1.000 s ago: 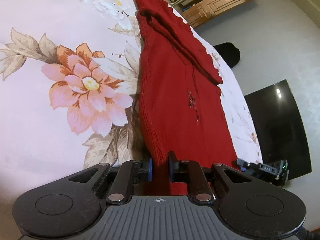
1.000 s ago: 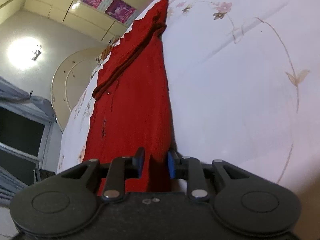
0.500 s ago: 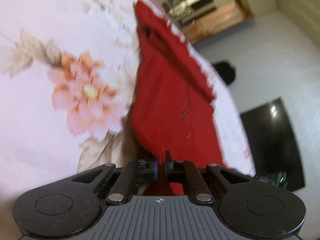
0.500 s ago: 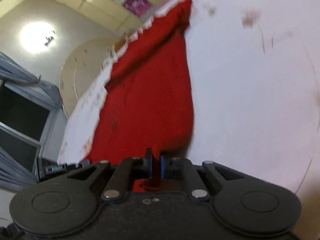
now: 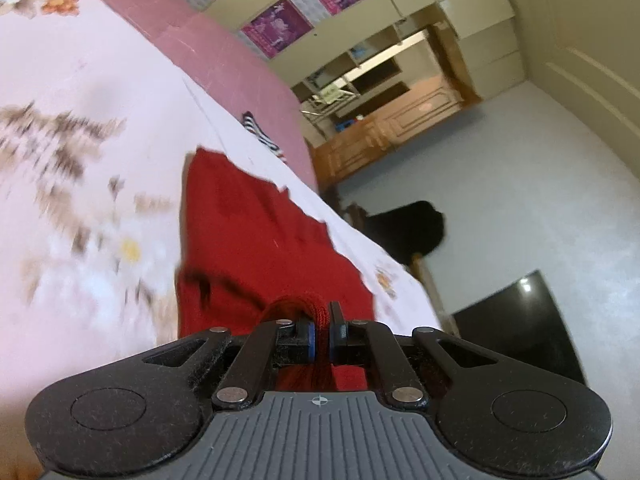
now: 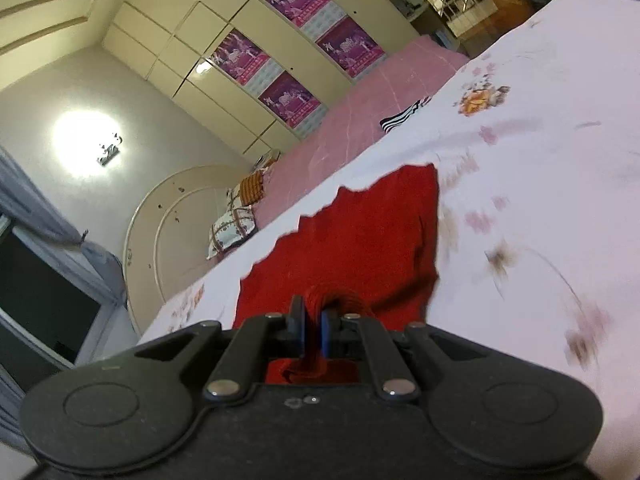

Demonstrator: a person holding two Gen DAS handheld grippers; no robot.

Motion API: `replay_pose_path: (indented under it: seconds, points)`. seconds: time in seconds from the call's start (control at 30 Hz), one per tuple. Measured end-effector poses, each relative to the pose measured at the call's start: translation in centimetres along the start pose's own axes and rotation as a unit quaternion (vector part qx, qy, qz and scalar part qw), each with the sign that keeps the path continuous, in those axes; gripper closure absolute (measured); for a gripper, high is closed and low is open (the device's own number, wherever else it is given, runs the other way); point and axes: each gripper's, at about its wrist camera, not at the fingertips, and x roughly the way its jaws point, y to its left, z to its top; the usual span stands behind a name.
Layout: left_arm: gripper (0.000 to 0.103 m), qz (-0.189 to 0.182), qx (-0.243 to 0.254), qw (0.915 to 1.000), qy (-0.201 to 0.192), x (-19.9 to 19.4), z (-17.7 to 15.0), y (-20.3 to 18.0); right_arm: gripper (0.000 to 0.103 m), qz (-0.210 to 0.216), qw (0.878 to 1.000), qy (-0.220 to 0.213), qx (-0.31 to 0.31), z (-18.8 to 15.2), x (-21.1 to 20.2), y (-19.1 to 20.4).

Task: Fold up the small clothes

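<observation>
A small red knitted garment (image 5: 256, 240) lies on a bed with a white floral sheet (image 5: 80, 152). My left gripper (image 5: 322, 334) is shut on the garment's near edge, a bunch of red knit pinched between its blue pads. In the right wrist view the same red garment (image 6: 360, 232) stretches away, and my right gripper (image 6: 313, 330) is shut on its near edge too. Both grippers hold the near end lifted above the rest of the garment. The view is blurred by motion.
A pink headboard (image 5: 224, 64) borders the bed's far side, with a striped cloth (image 5: 260, 134) against it. Pillows (image 6: 240, 212) lie near a round headboard (image 6: 168, 224). A black bag (image 5: 404, 228) and a dark cabinet (image 5: 516, 328) stand on the floor beside the bed.
Both grippers closed on the garment's near edge, then lifted it and carried it forward towards the far end. The visible length of garment has shortened and the views tilted up to the room.
</observation>
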Motion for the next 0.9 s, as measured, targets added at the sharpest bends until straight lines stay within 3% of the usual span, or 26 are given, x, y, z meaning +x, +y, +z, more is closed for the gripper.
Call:
replay_pose_path:
  seconds: [0.13, 0.4, 0.5, 0.6, 0.63, 0.67, 0.73, 0.77, 0.8, 0.83, 0.9]
  points:
    - [0.097, 0.019, -0.009, 0.9998, 0.002, 4.5, 3.2, 0.8, 0.095, 0.008, 0.999, 0.011, 0.035, 2.7, 4.5, -2.6]
    - [0.097, 0.064, -0.053, 0.9965, 0.005, 12.4, 5.7, 5.0, 0.095, 0.022, 0.995, 0.044, 0.086, 6.1, 12.4, -8.2]
    - [0.097, 0.053, -0.063, 0.9966, -0.007, 14.3, 6.1, 6.1, 0.095, 0.027, 0.993, 0.049, 0.105, 6.6, 14.5, -9.7]
    - [0.096, 0.019, -0.078, 0.9955, -0.051, 15.2, 6.5, 6.7, 0.091, 0.056, 0.990, 0.036, 0.122, 7.0, 15.3, -11.0]
    - [0.090, 0.011, -0.087, 0.9941, -0.063, 15.7, 6.7, 7.2, 0.083, 0.065, 0.989, 0.021, 0.130, 7.1, 15.5, -11.4]
    - [0.083, 0.016, -0.084, 0.9939, -0.070, 16.3, 6.9, 7.3, 0.081, 0.070, 0.989, 0.011, 0.133, 7.4, 15.8, -11.7]
    - [0.040, 0.035, -0.064, 0.9941, -0.081, 17.1, 7.3, 6.8, 0.072, 0.067, 0.989, -0.004, 0.132, 7.9, 16.1, -11.7]
    - [0.032, 0.039, -0.052, 0.9939, -0.089, 17.2, 7.5, 6.3, 0.068, 0.062, 0.990, -0.010, 0.127, 8.2, 15.9, -11.6]
    - [0.025, 0.042, -0.034, 0.9938, -0.097, 17.0, 7.7, 5.7, 0.058, 0.054, 0.992, -0.020, 0.112, 8.4, 15.3, -11.2]
    - [0.025, 0.044, -0.015, 0.9937, -0.102, 16.8, 8.0, 5.2, 0.050, 0.049, 0.994, -0.026, 0.095, 8.6, 14.6, -10.7]
    - [0.025, 0.061, 0.023, 0.9940, -0.087, 17.0, 8.6, 4.4, 0.051, 0.038, 0.997, -0.033, 0.050, 8.8, 13.2, -9.7]
